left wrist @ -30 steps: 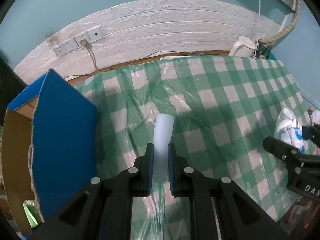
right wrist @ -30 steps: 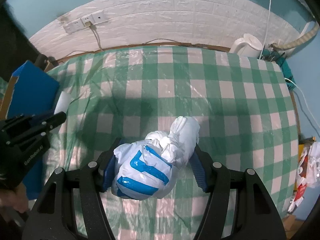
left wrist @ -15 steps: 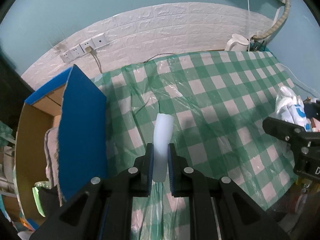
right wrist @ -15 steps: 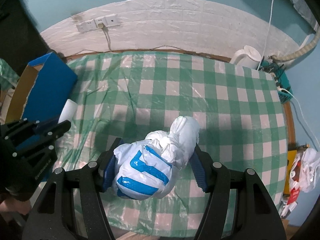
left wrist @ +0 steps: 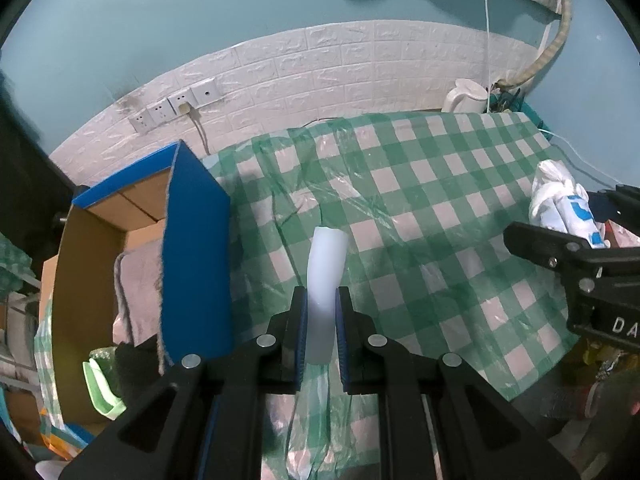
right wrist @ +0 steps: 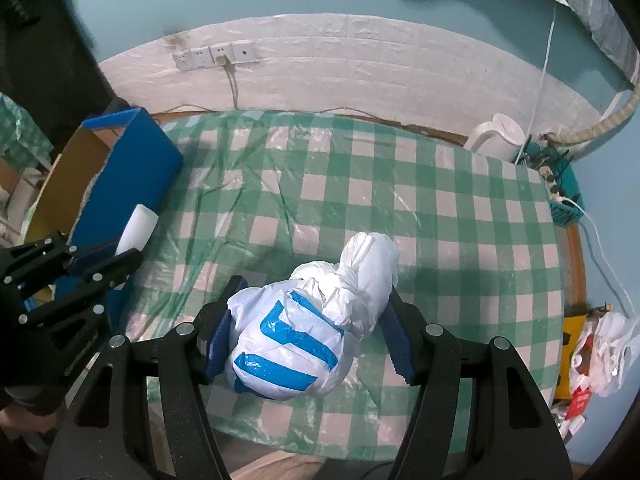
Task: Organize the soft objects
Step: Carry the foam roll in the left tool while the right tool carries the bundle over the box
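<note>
My left gripper (left wrist: 322, 312) is shut on a pale white foam piece (left wrist: 325, 272) that curves up out of the jaws, held above the green checked tablecloth (left wrist: 420, 208). Seen from the right wrist, that foam piece (right wrist: 136, 228) hangs beside the blue cardboard box (right wrist: 128, 168). My right gripper (right wrist: 308, 332) is shut on a knotted white plastic bag with blue stripes (right wrist: 308, 320), lifted off the table. The bag (left wrist: 560, 204) shows at the right edge of the left wrist view. The box (left wrist: 192, 248) stands open at the table's left end, a pinkish cloth (left wrist: 136, 284) inside.
A white kettle (right wrist: 498, 136) stands at the table's back right corner by a teal basket (right wrist: 564, 196) of cables. Wall sockets (right wrist: 216, 54) with a plugged cord sit on the brick-pattern wall. Bags and clutter (right wrist: 600, 344) lie beyond the right table edge.
Both grippers have risen with their loads; the table looks smaller and further below. The left one has shifted so the box's open inside now shows.
</note>
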`<state>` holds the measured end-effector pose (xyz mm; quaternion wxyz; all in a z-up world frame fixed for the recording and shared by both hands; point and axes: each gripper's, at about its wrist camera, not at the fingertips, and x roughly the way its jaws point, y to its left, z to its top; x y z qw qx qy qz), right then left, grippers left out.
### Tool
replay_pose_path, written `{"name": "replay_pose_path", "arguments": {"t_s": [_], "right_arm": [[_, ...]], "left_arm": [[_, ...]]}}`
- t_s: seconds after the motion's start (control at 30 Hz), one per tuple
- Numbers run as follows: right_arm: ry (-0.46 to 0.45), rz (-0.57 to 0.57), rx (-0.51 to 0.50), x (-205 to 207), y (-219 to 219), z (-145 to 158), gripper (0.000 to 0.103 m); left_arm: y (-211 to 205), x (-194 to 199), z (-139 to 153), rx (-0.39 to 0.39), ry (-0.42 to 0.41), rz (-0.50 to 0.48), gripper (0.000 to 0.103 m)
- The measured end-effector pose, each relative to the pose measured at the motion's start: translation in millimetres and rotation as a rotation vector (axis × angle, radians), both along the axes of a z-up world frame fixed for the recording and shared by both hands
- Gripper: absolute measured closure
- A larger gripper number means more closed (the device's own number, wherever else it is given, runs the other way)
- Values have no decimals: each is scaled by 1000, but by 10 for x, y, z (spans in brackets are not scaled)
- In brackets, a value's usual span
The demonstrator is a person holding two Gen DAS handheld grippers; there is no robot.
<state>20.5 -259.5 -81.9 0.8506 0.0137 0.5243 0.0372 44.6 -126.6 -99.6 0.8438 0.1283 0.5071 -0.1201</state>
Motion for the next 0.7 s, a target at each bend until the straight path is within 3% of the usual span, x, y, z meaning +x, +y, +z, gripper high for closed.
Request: {"name": "replay_pose_path", "arguments": {"t_s": [0.7], "right_arm": [[-64,136,5,-45,689,353,38]], "left_arm": [[806,-257,409,-3,-69,118,90]]}}
